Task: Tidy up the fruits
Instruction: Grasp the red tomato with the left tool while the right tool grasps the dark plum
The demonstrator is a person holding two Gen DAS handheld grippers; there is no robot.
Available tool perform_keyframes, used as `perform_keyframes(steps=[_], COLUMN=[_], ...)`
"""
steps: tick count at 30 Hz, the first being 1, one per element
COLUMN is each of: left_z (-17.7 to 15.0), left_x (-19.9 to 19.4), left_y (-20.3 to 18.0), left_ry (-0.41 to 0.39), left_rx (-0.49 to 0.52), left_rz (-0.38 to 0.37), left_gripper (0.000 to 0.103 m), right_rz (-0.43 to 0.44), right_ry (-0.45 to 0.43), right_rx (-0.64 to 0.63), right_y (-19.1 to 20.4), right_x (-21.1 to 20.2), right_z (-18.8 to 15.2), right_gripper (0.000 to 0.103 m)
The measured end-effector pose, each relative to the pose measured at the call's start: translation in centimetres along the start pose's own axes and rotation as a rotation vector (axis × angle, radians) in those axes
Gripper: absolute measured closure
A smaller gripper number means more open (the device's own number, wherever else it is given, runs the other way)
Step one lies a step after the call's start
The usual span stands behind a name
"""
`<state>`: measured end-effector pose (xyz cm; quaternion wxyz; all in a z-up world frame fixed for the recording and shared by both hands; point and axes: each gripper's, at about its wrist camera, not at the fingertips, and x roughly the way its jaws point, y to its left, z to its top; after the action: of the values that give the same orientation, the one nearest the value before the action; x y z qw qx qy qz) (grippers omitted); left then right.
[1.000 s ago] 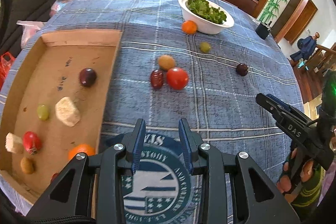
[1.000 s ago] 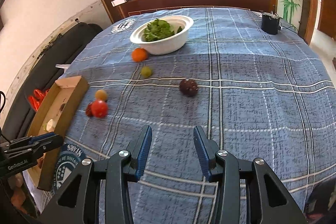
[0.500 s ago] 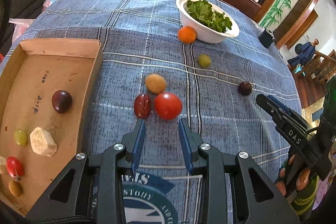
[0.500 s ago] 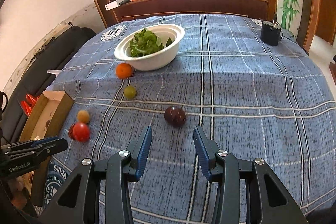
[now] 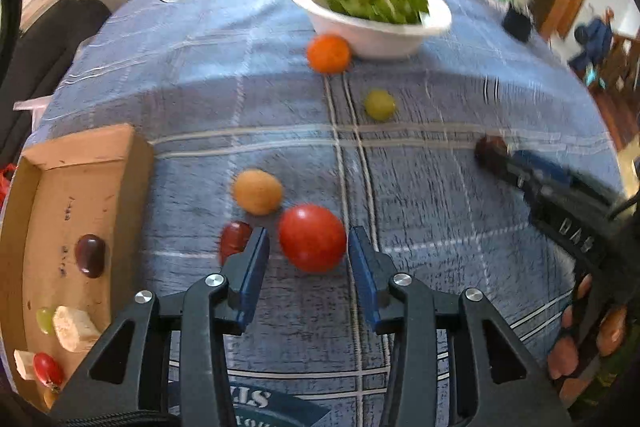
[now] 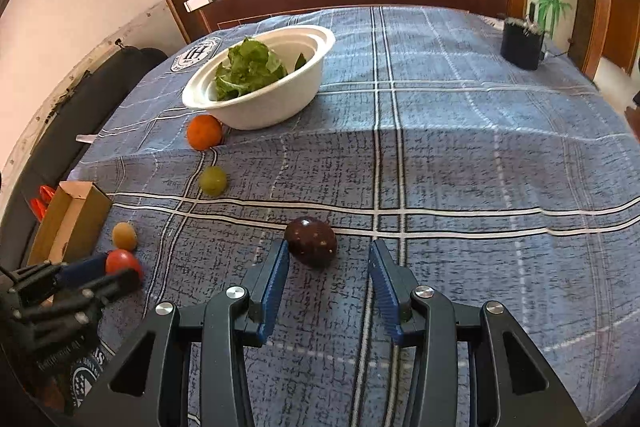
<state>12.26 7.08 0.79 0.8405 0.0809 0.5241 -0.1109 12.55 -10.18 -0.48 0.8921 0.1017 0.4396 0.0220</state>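
Observation:
In the left wrist view my left gripper (image 5: 308, 247) straddles a red tomato (image 5: 312, 237); its jaws are opening and the pads stand clear of the fruit. A dark red date (image 5: 234, 241) lies just outside the left finger, a tan round fruit (image 5: 257, 191) just beyond. In the right wrist view my right gripper (image 6: 329, 259) is open around a dark purple fruit (image 6: 311, 241), which sits nearer the left pad without being pressed. An orange (image 6: 205, 131) and a green grape (image 6: 213, 180) lie farther off. The cardboard tray (image 5: 72, 183) at left holds several fruits.
A white bowl of green leaves (image 6: 264, 83) stands at the far middle of the blue checked tablecloth (image 6: 460, 155). A small black pot (image 6: 522, 43) sits at the far right edge. A dark sofa (image 6: 92, 87) borders the table's left side.
Both grippers have moved forward and down: the left now has the tomato between its fingers, which stand wider apart, and the right has come up around the dark purple fruit.

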Motion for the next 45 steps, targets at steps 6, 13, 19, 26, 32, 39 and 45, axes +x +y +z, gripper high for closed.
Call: perform_keyframes(steps=[6, 13, 19, 26, 32, 39, 45], left_z=[-0.1, -1.8, -3.8, -4.4, -2.4, -0.6, -1.7], left_x=[-0.1, -2.2, -5.4, -7.0, -3.9, -0.7, -1.4], left_y=[0.7, 2.2, 3.7, 4.0, 1.7, -0.2, -0.2], left_ry=[-0.02, -0.031, -0.071, -0.101, -0.068, -0.042, -0.049], left_rx=[-0.026, -0.084, -0.12, -0.093, -0.061, -0.042, -0.035], left_rz=[-0.018, -0.13, -0.193, -0.166, -0.082, -0.04, -0.025], left_gripper=[0.076, 0.077, 0.082, 0.08, 0.044, 0.054, 0.071], right_rz=[0.017, 0.033, 0.099, 0.158, 0.165, 0.171, 0.165], right_ry=[-0.007, -0.006, -0.041, -0.046, -0.043, -0.035, -0.051], right_rx=[-0.033, -0.059, -0.061, -0.075, -0.055, -0.049, -0.041], right_y=[0.5, 1.6, 3.3, 5.6, 5.4, 4.8, 4.5], right_x=[0.2, -1.3, -4.7, -6.5, -7.3, -7.9, -8.7], right_z=[-0.1, -0.8, -2.5, -4.2, -5.4, -6.2, -6.0], right_gripper=[0.074, 0.078, 0.078, 0.078, 0.078, 0.078, 0.078])
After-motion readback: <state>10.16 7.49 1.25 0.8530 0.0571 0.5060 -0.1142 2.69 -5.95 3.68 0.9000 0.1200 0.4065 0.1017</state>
